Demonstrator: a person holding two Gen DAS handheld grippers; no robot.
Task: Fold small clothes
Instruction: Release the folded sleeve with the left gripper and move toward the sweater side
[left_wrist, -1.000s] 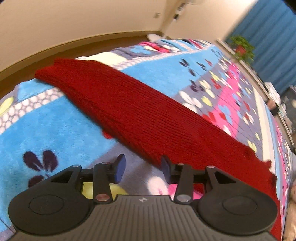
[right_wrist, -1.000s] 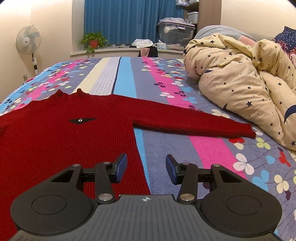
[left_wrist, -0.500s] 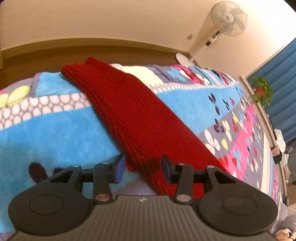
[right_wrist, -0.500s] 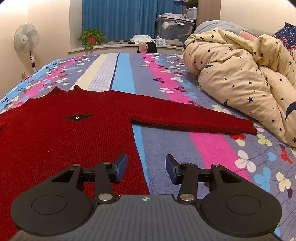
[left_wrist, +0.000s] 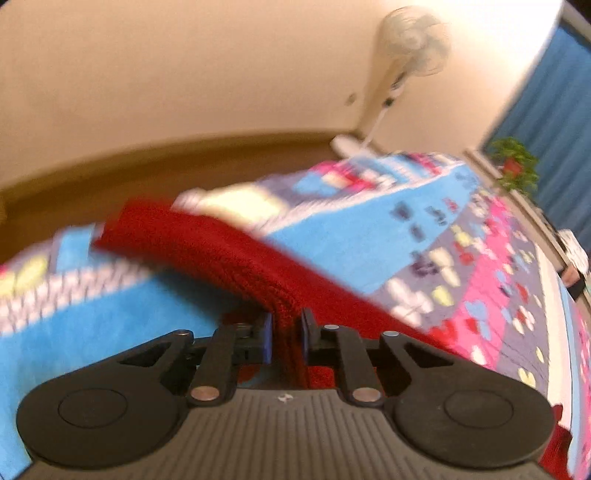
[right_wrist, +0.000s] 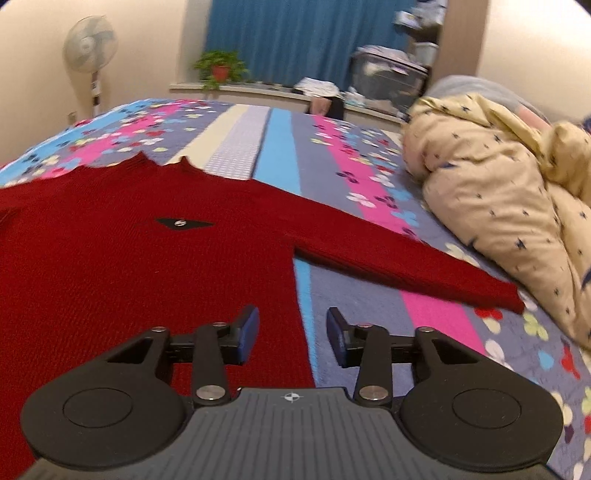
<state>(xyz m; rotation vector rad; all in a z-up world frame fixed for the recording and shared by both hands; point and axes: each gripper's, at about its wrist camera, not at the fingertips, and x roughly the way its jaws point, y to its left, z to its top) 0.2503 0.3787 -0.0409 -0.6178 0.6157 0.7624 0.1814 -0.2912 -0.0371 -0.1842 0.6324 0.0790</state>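
A dark red knit sweater (right_wrist: 110, 266) lies flat, front up, on a striped floral bedspread (right_wrist: 280, 147), with one sleeve (right_wrist: 413, 273) stretched out to the right. In the left wrist view the other sleeve (left_wrist: 207, 247) runs toward the bed's edge. My left gripper (left_wrist: 287, 338) is shut on a bunched fold of that sleeve. My right gripper (right_wrist: 291, 334) is open and empty, hovering low over the sweater's right side edge.
A cream star-print duvet (right_wrist: 509, 206) is heaped on the right of the bed. A standing fan (right_wrist: 90, 55) stands by the wall beyond the bed, also in the left wrist view (left_wrist: 406, 44). A potted plant (right_wrist: 221, 68) and clutter sit on the window ledge.
My left gripper has closed on the sleeve and gathered it between the fingers; that view is now blurred by motion. My right gripper has moved forward over the sweater's side and stayed open.
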